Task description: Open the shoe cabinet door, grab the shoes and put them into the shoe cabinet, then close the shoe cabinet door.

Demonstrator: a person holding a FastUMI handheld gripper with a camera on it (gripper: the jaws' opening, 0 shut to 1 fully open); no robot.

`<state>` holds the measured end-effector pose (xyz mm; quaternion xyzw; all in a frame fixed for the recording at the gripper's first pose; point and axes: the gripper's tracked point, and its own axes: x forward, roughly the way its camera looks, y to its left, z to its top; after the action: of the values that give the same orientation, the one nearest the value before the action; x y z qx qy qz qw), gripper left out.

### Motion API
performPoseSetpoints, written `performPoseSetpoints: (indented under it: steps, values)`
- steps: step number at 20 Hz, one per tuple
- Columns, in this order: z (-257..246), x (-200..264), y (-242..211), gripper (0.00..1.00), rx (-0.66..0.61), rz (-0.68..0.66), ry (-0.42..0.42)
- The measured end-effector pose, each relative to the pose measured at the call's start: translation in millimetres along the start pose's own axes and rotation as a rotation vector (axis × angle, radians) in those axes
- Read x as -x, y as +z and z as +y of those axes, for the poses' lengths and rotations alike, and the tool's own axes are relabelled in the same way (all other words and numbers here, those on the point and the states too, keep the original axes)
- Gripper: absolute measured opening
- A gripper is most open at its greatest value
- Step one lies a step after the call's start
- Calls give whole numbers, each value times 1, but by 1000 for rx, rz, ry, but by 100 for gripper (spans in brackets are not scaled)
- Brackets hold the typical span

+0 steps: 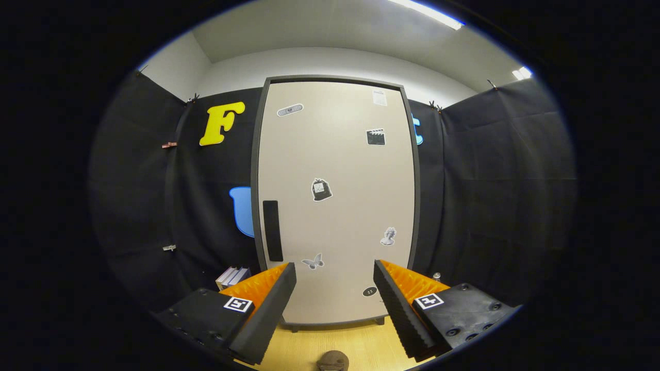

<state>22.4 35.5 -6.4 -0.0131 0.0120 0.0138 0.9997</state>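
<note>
My fingers [335, 299] are spread apart, holding nothing, aimed straight at the shoe cabinet door [335, 206], which stands shut at 12 o'clock, well beyond them. Its dark handle [273, 230] is a vertical strip near the door's edge at 10 o'clock from my fingertips, so hinges likely sit on the opposite side; I'd judge opening is the step in hand, fingers pre-opened for that grab. Stickers dot the door. Wooden floor [356, 345] below. A small round object [332, 360] lies at 6 o'clock; can't tell what. Something striped, maybe shoes [233, 276], sits at 9 o'clock beside the cabinet base.
</note>
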Motion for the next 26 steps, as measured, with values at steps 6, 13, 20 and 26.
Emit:
performPoseSetpoints:
  steps: [6,13,20,26]
  values:
    - [34,-32,-7,98,-14,15,47]
    - [82,-90,-18,98,-11,41,109]
    - [109,-144,-18,98,-24,29,103]
    - [113,-180,-27,96,-27,44,55]
